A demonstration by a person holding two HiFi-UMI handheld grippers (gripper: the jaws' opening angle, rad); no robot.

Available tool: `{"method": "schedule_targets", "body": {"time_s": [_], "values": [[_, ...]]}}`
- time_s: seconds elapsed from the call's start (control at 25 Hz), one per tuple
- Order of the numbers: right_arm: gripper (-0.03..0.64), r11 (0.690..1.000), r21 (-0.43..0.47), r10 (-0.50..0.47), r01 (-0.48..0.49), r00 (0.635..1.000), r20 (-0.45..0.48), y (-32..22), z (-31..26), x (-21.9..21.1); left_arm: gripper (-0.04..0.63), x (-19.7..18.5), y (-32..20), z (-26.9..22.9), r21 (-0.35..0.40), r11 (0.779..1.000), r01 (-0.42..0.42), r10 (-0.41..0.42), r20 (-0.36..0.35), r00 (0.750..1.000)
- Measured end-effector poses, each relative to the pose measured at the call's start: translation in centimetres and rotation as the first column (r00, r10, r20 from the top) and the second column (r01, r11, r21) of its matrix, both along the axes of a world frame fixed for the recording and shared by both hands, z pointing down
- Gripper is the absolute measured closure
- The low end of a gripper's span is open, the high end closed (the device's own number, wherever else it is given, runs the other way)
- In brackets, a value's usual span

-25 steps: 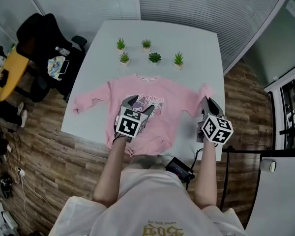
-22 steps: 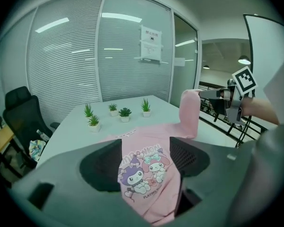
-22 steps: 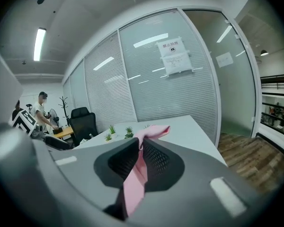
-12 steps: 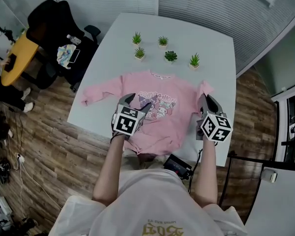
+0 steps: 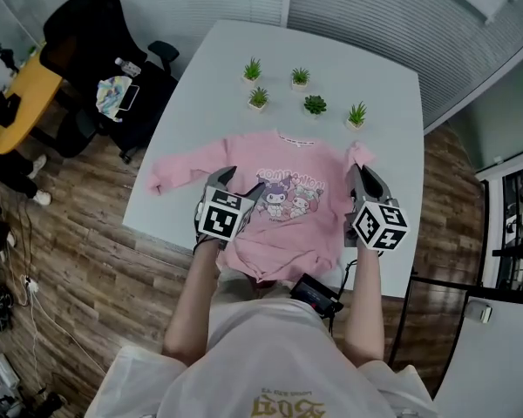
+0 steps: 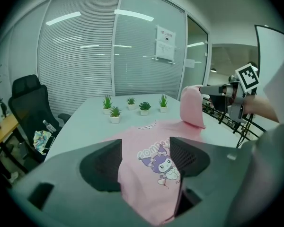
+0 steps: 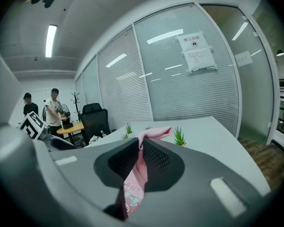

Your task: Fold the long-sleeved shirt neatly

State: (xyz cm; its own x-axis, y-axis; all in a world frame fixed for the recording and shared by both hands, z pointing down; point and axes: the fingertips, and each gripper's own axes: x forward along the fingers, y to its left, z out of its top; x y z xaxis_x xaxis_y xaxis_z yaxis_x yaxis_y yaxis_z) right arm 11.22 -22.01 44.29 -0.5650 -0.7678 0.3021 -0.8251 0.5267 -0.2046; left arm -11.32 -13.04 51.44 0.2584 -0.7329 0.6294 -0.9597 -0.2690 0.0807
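A pink long-sleeved shirt [image 5: 288, 225] with a cartoon print lies face up on the white table [image 5: 375, 68], its hem hanging over the near edge. Its left sleeve [image 5: 179, 168] lies spread out flat. My right gripper [image 5: 359, 171] is shut on the right sleeve and holds it above the table, with the cuff [image 7: 156, 132] poking up past the jaws [image 7: 141, 152]. My left gripper [image 5: 244, 181] hovers over the shirt's left half. Its jaws stand wide open [image 6: 144, 157], and the shirt [image 6: 151, 174] shows between them without being pinched.
Several small potted plants [image 5: 301, 94] stand in a cluster at the table's far side. A black office chair [image 5: 96, 33] and a yellow table [image 5: 22, 103] are off to the left. A black device [image 5: 314, 296] hangs at the person's waist. Two people [image 7: 52, 108] stand far off.
My right gripper has carried the sleeve inward toward the shirt's body. My left gripper has shifted toward the shirt's left side. The shirt's body has stayed flat on the table.
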Motion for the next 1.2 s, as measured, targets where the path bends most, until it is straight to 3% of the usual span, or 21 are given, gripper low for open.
{"method": "schedule_targets", "body": {"time_s": [0.68,1.2], "values": [[0.575,0.999,0.005,-0.053,0.054,0.997,-0.062,0.3,1.0,-11.9,0.272,-8.1,-0.4,2.5,-0.037,0.999,-0.025,0.024,-0.044,0.999],[0.574,0.995,-0.024,-0.096,0.093,0.986,-0.138,0.8,4.8,-17.9,0.272,-11.8,0.1,5.1,-0.082,0.996,-0.043,0.038,-0.053,0.998]]}}
